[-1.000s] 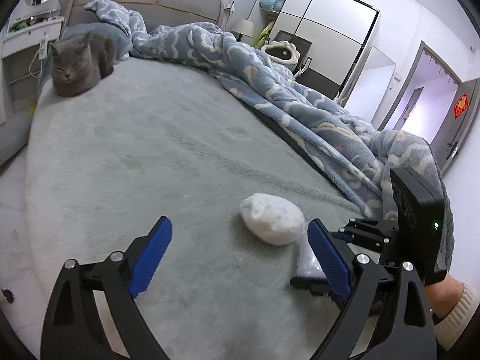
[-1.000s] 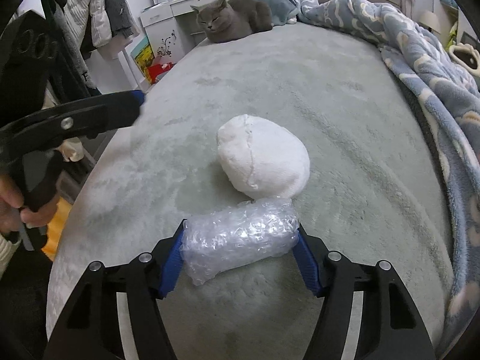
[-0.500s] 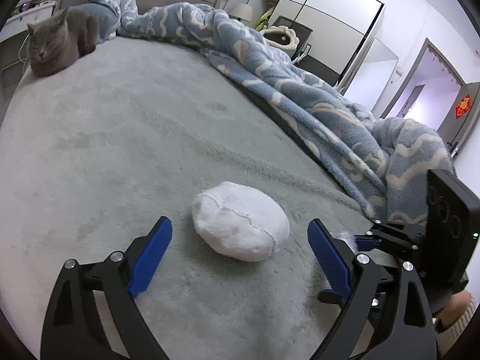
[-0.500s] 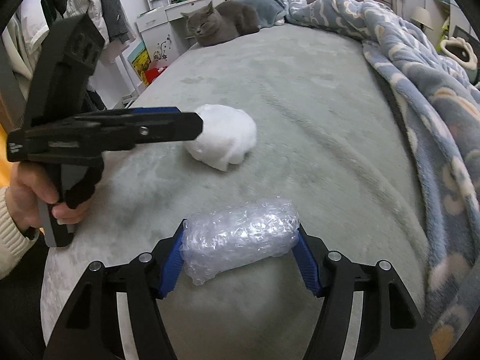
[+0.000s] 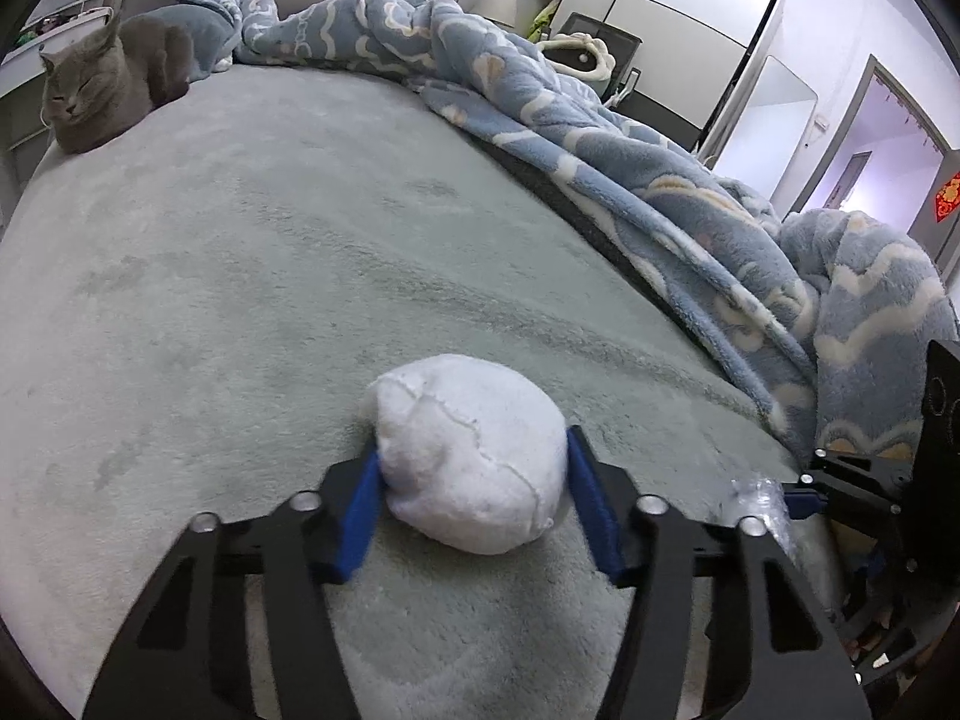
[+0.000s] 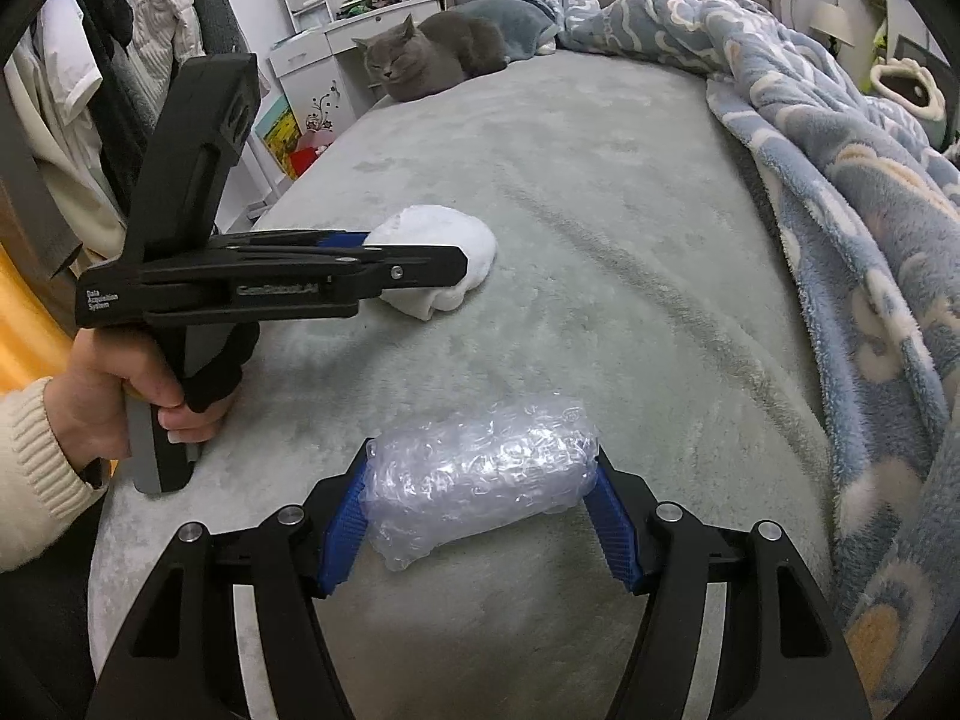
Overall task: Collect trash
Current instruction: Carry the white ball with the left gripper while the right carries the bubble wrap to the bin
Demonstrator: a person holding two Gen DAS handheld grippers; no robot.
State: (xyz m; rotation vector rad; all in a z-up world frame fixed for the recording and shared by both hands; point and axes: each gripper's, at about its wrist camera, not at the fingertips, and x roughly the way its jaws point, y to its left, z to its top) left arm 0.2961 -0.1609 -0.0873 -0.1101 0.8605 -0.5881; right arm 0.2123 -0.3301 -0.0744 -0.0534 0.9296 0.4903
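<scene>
Squeezing from both sides, the left gripper (image 5: 474, 501) has its blue fingers (image 5: 360, 516) pressed on a white soft ball (image 5: 474, 450) that looks like a wad of fluffy cloth. It sits on the bed (image 5: 240, 276), close to the near edge. It looks light and squishy, so it will dent where it is held, and the wide middle seems the best place to hold it. The right gripper (image 6: 480, 516) pinches a roll of bubble wrap (image 6: 480, 474) by its two ends. That looks light too, a bit slippery, and may crinkle. The left gripper lies low and flat over the bed, with the person's left hand (image 6: 126, 396) on its handle. A gray cat (image 6: 432, 57) rests far up the bed beside the blue blanket (image 6: 840, 168).
</scene>
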